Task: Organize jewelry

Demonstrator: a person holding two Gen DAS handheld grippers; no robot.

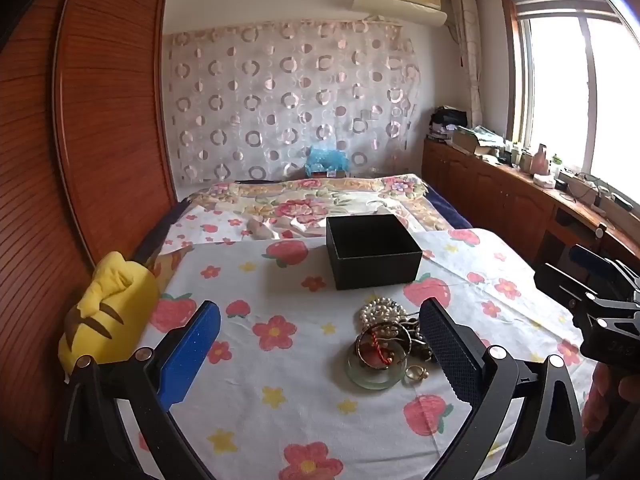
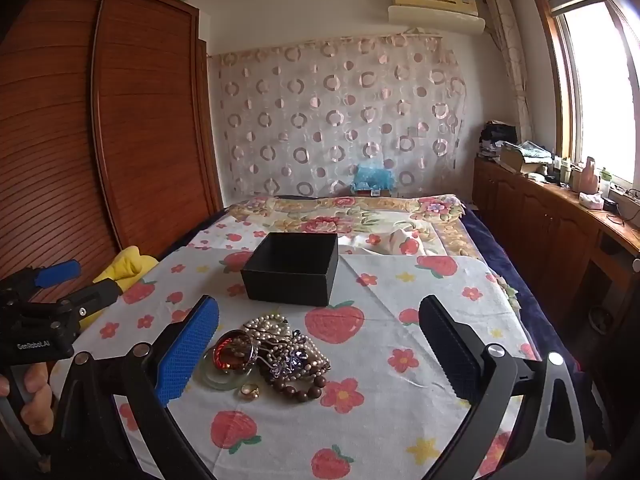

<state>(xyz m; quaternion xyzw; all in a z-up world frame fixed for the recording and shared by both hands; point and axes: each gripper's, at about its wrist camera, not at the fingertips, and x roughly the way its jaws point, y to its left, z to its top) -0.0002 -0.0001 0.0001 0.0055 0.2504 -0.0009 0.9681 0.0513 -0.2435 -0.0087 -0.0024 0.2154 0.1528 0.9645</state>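
A pile of jewelry (image 1: pixel 390 336) lies on the flowered cloth: pearl strands (image 2: pixel 268 322), a green jade bangle (image 1: pixel 374 376), a red-brown bracelet (image 2: pixel 230 354), brown beads (image 2: pixel 304 390) and a gold ring (image 2: pixel 249 391). An open, empty black box (image 1: pixel 372 250) stands just behind the pile; it also shows in the right wrist view (image 2: pixel 294 268). My left gripper (image 1: pixel 320 344) is open, its right finger beside the pile. My right gripper (image 2: pixel 318 344) is open, its left finger next to the pile. Neither holds anything.
A yellow plush toy (image 1: pixel 110 312) lies at the left edge of the cloth (image 1: pixel 280 360). A wooden wardrobe (image 1: pixel 80 120) stands to the left, a bed with a floral blanket (image 1: pixel 320 200) behind, and a cluttered wooden counter (image 1: pixel 520 176) under the window at right.
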